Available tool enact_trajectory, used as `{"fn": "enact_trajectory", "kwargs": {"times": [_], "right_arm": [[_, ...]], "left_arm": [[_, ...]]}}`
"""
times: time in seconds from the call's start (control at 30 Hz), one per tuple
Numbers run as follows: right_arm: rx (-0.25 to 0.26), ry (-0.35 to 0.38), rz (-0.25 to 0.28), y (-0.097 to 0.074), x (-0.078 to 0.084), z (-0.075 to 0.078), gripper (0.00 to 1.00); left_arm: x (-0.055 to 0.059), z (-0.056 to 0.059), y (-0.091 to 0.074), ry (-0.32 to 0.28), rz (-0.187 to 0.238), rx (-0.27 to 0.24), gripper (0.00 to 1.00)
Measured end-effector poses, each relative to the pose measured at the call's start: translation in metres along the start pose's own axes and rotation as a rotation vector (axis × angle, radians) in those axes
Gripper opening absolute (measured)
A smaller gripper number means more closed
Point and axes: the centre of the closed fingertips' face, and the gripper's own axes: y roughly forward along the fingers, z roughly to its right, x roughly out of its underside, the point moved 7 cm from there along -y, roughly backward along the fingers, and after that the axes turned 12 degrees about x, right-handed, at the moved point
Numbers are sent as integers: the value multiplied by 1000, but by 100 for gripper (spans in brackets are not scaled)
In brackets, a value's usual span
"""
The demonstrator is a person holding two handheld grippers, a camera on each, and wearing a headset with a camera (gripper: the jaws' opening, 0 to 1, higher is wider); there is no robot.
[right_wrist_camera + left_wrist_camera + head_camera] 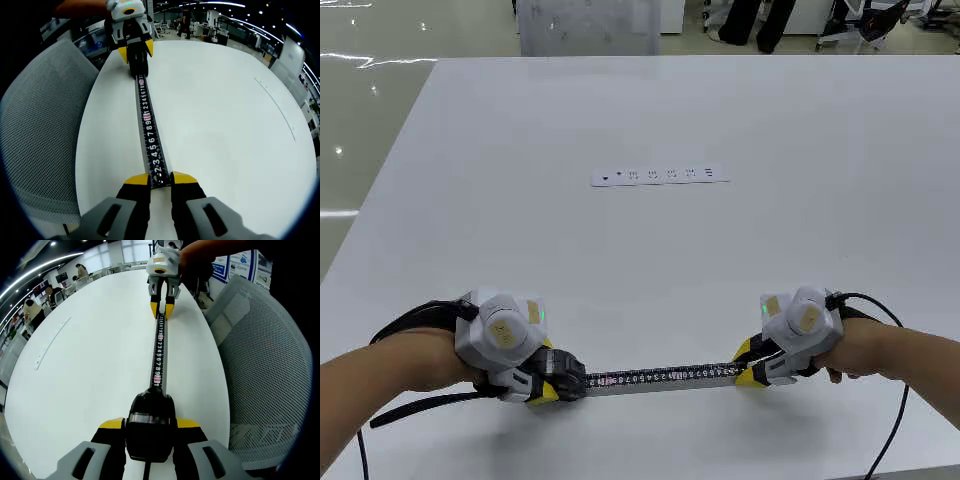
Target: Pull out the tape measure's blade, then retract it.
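Note:
A black tape measure case (150, 422) sits between the yellow-tipped jaws of my left gripper (150, 424), which is shut on it. In the head view that case (563, 376) is at the near left of the white table. Its blade (665, 377) runs out to the right, numbers showing, and lies low over the table. My right gripper (160, 178) is shut on the blade's end (158, 172). The same right gripper (748, 366) appears at the near right in the head view. The blade (158, 352) stretches straight between the two grippers.
A white label strip (660, 175) with small printed marks lies near the table's middle. The white table (640, 120) reaches far ahead. A grey mesh chair (265, 365) stands close to the near edge. Black cables (895, 420) trail from both grippers.

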Motion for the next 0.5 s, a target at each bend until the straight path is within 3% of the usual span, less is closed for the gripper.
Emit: {"fn": "enact_trajectory", "kwargs": {"times": [0.5], "right_arm": [[0,6,-4,0,1,1,13]], "left_arm": [[-1,0,0,4,-1,1,33]]}}
